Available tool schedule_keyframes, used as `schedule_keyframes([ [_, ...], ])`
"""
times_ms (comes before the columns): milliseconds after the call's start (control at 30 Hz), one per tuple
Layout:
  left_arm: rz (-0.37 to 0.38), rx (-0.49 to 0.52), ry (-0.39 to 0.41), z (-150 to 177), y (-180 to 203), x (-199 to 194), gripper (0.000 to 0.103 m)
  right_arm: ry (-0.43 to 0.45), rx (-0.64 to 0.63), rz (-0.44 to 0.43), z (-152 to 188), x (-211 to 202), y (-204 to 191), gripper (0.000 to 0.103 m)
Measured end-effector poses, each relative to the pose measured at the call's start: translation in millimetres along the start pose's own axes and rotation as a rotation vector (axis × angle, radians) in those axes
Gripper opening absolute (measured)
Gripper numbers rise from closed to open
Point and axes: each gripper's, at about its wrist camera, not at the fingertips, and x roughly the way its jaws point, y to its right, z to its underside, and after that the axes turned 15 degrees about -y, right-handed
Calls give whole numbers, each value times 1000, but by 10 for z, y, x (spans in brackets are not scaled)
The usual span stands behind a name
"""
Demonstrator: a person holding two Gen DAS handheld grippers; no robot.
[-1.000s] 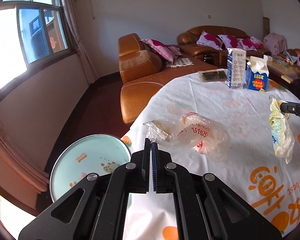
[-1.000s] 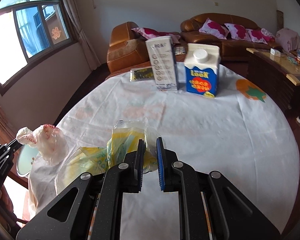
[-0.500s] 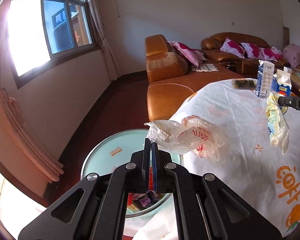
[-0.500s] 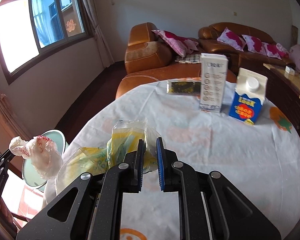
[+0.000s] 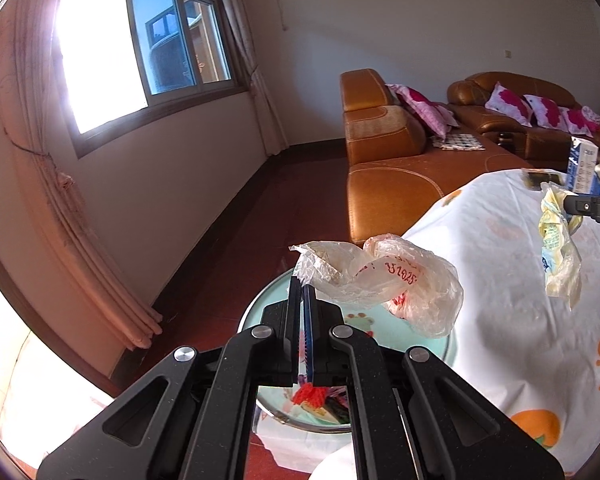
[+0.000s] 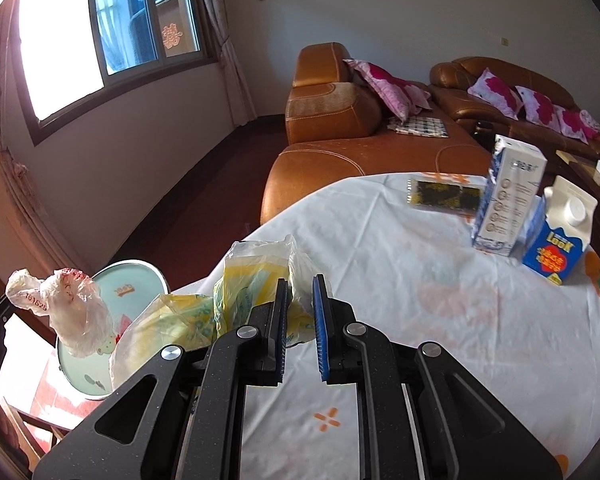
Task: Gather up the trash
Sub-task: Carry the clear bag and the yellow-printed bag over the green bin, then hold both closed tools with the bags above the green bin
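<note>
- A living room with a sunlit window at the upper left of both views, tan leather sofas along the far wall, and a round surface (image 6: 440, 320) under a white cloth with orange prints filling the right side of each frame.
- The left gripper (image 5: 303, 284), at the lower centre of its own view, is clamped tight on the edge of a crumpled clear plastic bag with red print (image 5: 384, 280), which hangs in the air past the rim of the surface.
- The right gripper (image 6: 300, 284), at the lower centre of its view, has its blue pads drawn close on a yellow-and-clear wrapper (image 6: 260, 280); in the left view that wrapper dangles from the gripper tip at the right edge, clear of the cloth.
- Just beneath the clear bag stands a round pale green bin (image 5: 268, 312) with cartoon prints; red and dark scraps show inside it, low in the left view.
- Further out, at the right of the right view, a tall white carton (image 6: 508, 208), a blue-and-white gable-top carton (image 6: 560, 240) and a flat dark packet (image 6: 444, 194) stand on the cloth.
- Step in hand, as I judge it: carrying both pieces of trash off the surface toward the bin.
- The next move calls for bringing each piece over the bin's mouth before letting go; the wrapper has farther to travel, and light film may cling to the pads or drift past the rim.
</note>
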Motion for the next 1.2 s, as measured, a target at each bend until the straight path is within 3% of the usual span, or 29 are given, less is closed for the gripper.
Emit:
schedule_keyframes([
  [600,-109,-52,-30,55,-332,102,1,-10,-100,-30,-244,264,-621,13],
  [1200,-157,-80,-48,55,-484,184,1,-9,-161,-35,-312,411,-972,13],
])
